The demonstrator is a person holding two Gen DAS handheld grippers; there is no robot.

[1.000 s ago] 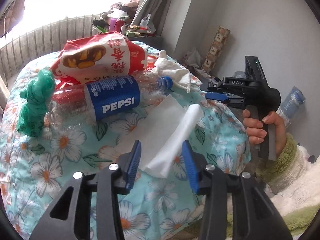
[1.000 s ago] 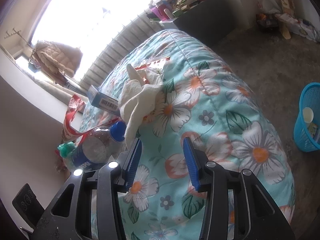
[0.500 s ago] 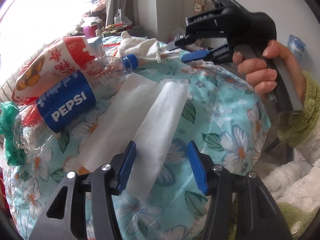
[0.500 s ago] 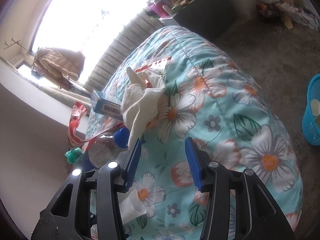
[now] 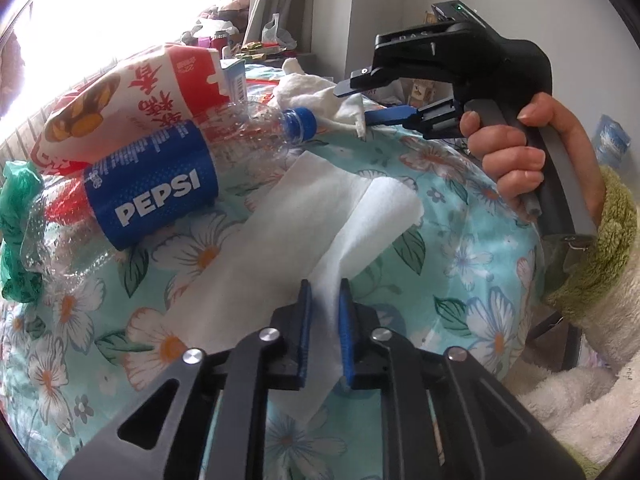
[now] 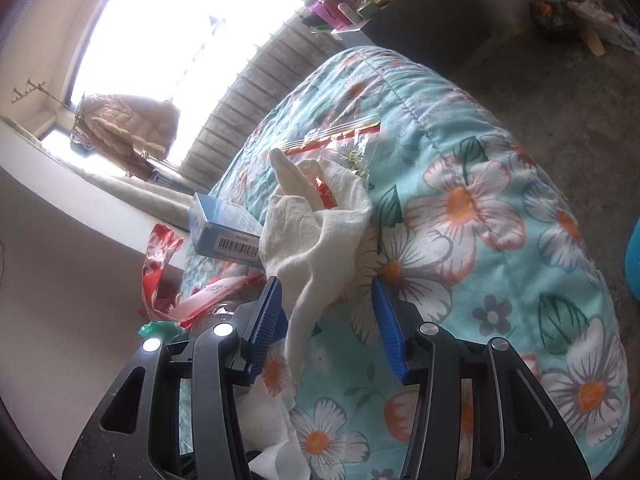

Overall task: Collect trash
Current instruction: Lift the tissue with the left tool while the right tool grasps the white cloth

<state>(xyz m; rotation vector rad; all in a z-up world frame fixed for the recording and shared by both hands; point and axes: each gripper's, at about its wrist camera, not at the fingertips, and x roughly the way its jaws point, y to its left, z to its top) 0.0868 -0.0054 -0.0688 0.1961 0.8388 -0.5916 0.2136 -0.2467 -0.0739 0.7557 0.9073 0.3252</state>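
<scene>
Floral quilt (image 5: 460,248), crushed Pepsi bottle (image 5: 160,196) at ten o'clock, flat white tissue (image 5: 288,232) centre, left gripper (image 5: 323,296) just closed, pinching its near edge, right gripper (image 6: 326,304) apart around crumpled cloth (image 6: 316,224)

Left gripper (image 5: 323,294) just closed, pinching white tissue (image 5: 320,224) on floral quilt (image 5: 460,248); Pepsi bottle (image 5: 156,192) beside.

On the bed (image 5: 460,240) lie one Pepsi bottle (image 5: 152,196), one red snack bag (image 5: 132,100) and one green bag (image 5: 18,232). There are two white tissues (image 5: 280,232), one crumpled cloth (image 6: 316,232) and one blue box (image 6: 224,232).
</scene>
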